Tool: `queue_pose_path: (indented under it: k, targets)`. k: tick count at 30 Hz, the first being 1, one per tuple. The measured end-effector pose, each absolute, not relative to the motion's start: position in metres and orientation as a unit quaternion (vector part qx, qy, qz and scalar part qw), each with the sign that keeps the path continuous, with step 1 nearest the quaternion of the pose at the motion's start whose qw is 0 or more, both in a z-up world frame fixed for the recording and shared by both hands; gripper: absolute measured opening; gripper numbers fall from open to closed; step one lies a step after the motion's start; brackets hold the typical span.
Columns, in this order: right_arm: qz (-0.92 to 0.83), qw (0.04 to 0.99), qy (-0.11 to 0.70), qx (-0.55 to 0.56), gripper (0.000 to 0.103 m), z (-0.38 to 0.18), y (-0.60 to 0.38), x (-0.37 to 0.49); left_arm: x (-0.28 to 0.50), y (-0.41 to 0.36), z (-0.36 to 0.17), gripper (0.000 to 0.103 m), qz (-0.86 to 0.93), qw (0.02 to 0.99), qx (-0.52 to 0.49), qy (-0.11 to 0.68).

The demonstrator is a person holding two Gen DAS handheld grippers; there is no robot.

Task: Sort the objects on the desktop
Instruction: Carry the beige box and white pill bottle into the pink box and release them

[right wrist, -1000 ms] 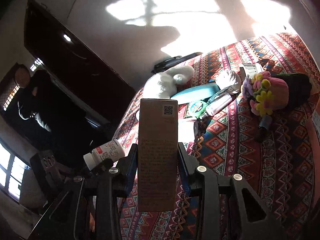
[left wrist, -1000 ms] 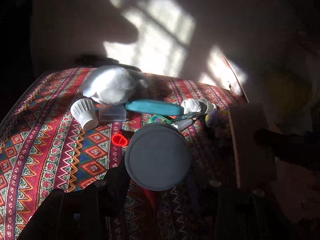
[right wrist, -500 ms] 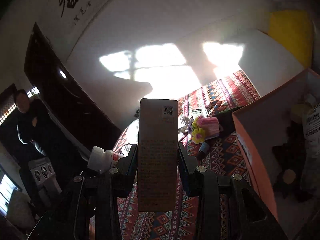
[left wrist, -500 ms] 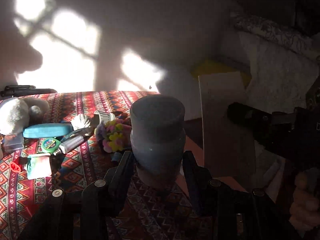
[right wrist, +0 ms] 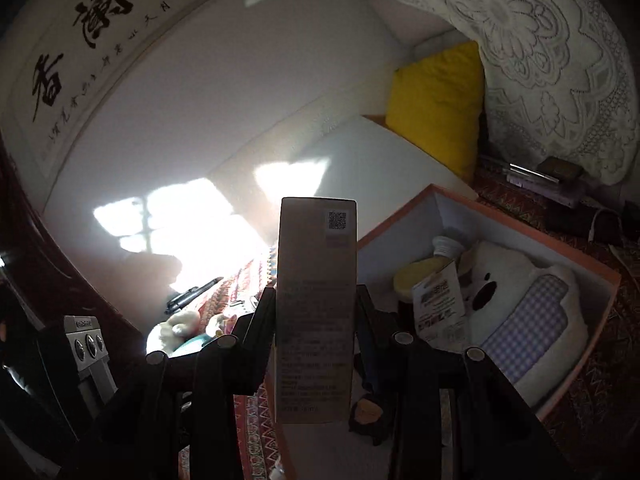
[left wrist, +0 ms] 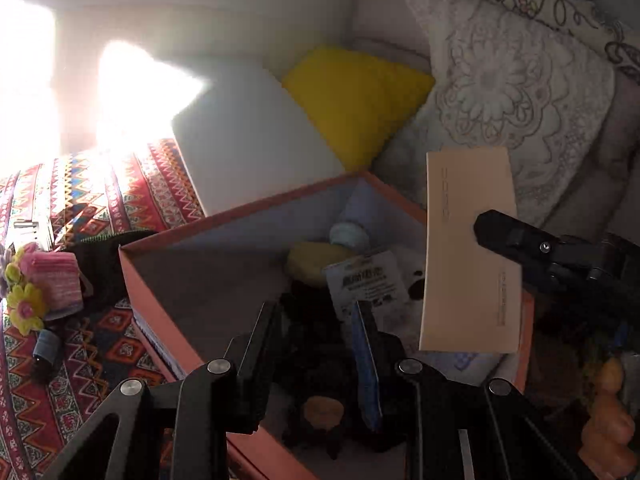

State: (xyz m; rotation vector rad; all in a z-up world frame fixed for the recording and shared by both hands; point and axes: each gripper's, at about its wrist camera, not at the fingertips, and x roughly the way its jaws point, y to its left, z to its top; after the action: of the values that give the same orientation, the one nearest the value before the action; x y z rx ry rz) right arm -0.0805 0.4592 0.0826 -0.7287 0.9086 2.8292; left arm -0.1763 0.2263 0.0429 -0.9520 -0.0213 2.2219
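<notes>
Fingers of our right gripper (right wrist: 316, 320) are pinching a tall tan carton (right wrist: 316, 308), holding it upright; in the left wrist view the same carton (left wrist: 468, 252) is hanging over the right side of an orange box (left wrist: 168, 320), one black finger (left wrist: 516, 240) pressed on its face. We are holding our left gripper (left wrist: 316, 328) over the box with its fingers spread and nothing between them. Inside the box (right wrist: 520, 220) are lying a white plush bear (right wrist: 500, 284) with a checked belly, a yellow piece (right wrist: 416, 276), a printed packet (right wrist: 440, 300) and a white-capped bottle (right wrist: 448, 246). Beside the box's left wall, on the patterned cloth (left wrist: 100, 200), a pink knitted pot with yellow flowers (left wrist: 44, 288) is sitting near a small dark vial (left wrist: 44, 348). Behind the box a yellow cushion (left wrist: 352, 100) is leaning on a lace pillow (left wrist: 512, 80).
</notes>
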Motion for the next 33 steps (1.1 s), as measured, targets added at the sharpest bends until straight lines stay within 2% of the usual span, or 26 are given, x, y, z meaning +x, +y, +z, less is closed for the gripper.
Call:
queue_pose_path:
  k: [1, 2, 3, 4, 5, 6, 16, 17, 18, 19, 21, 24, 26, 31, 32, 33]
  targets:
    - [0.924, 0.045, 0.293, -0.243, 0.041, 0.080, 0.459, -0.082, -0.173, 0.221, 0.037, 0.030, 0.859, 0.349, -0.375, -0.006]
    - [0.923, 0.049, 0.290, -0.248, 0.045, 0.078, 0.458, -0.083, -0.170, 0.215, 0.030, 0.035, 0.858, 0.343, -0.381, -0.003]
    - [0.923, 0.052, 0.286, -0.253, 0.051, 0.076, 0.457, -0.084, -0.167, 0.210, 0.024, 0.049, 0.857, 0.338, -0.388, -0.001]
    - [0.922, 0.056, 0.283, -0.258, 0.059, 0.074, 0.456, -0.085, -0.164, 0.205, 0.018, 0.056, 0.857, 0.332, -0.395, 0.002]
    - [0.922, 0.060, 0.279, -0.263, 0.073, 0.071, 0.456, -0.086, -0.161, 0.199, 0.012, 0.066, 0.856, 0.327, -0.401, 0.004]
    - [0.921, 0.064, 0.276, -0.268, 0.074, 0.069, 0.455, -0.088, -0.158, 0.194, 0.005, 0.068, 0.855, 0.321, -0.408, 0.007]
    - [0.913, 0.054, 0.296, -0.274, 0.074, 0.063, 0.441, -0.095, -0.144, 0.200, -0.090, 0.068, 0.833, 0.279, -0.473, 0.069]
    - [0.913, 0.052, 0.295, -0.275, 0.074, 0.064, 0.438, -0.096, -0.147, 0.200, -0.098, 0.062, 0.833, 0.272, -0.476, 0.072]
    - [0.914, 0.050, 0.294, -0.275, 0.074, 0.065, 0.435, -0.096, -0.149, 0.199, -0.105, 0.045, 0.834, 0.268, -0.477, 0.071]
    - [0.915, 0.049, 0.291, -0.275, 0.074, 0.065, 0.432, -0.096, -0.149, 0.195, -0.105, 0.045, 0.836, 0.267, -0.475, 0.063]
    - [0.918, 0.049, 0.282, -0.275, 0.073, 0.065, 0.429, -0.098, -0.144, 0.183, -0.089, 0.044, 0.847, 0.268, -0.458, 0.033]
    - [0.919, 0.046, 0.278, -0.275, 0.058, 0.063, 0.430, -0.098, -0.134, 0.170, -0.033, 0.044, 0.869, 0.285, -0.404, 0.004]
    - [0.920, 0.051, 0.286, -0.264, 0.054, 0.063, 0.435, -0.096, -0.130, 0.176, 0.008, 0.044, 0.880, 0.304, -0.364, 0.000]
    - [0.914, 0.081, 0.332, -0.217, 0.053, 0.068, 0.454, -0.083, -0.141, 0.223, 0.077, 0.046, 0.890, 0.338, -0.307, 0.005]
    - [0.912, 0.085, 0.344, -0.207, 0.053, 0.068, 0.458, -0.080, -0.145, 0.234, 0.083, 0.060, 0.890, 0.336, -0.308, 0.006]
    - [0.909, 0.089, 0.356, -0.198, 0.053, 0.068, 0.463, -0.077, -0.149, 0.243, 0.087, 0.080, 0.890, 0.335, -0.309, 0.003]
